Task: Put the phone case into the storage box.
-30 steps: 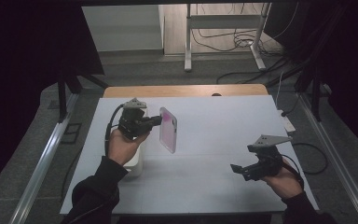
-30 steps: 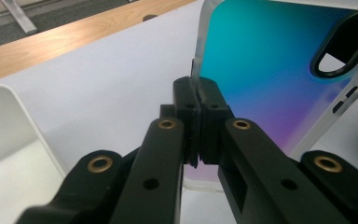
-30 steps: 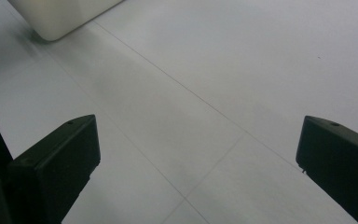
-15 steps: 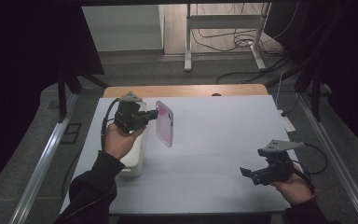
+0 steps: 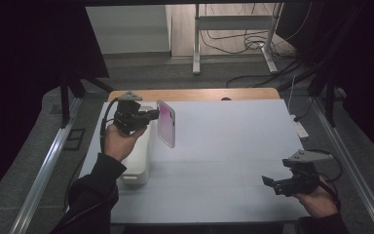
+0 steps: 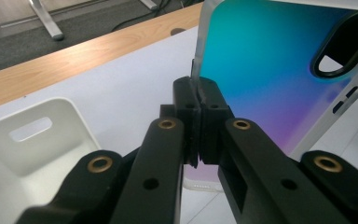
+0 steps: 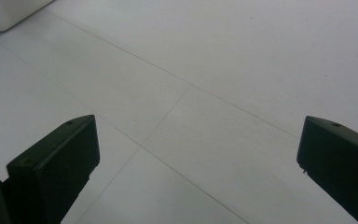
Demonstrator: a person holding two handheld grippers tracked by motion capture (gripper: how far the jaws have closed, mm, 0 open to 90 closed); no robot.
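Case (image 5: 166, 123): upright above the table (image 5: 233, 141), edge pinched in left gripper (image 5: 152, 115); beside the bin
Bin (image 5: 137, 161): white, under left hand; inside bare
Right gripper (image 5: 271, 183): jaws wide, holding nothing

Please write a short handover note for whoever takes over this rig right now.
Left gripper: shut on the edge of the phone case, held upright in the air beside the white bin.
Right gripper: open, empty, low over the table at the near right.
Done: case picked up.
Left: probably setting the case down, perhaps into the bin; the goal is not clear from the views.
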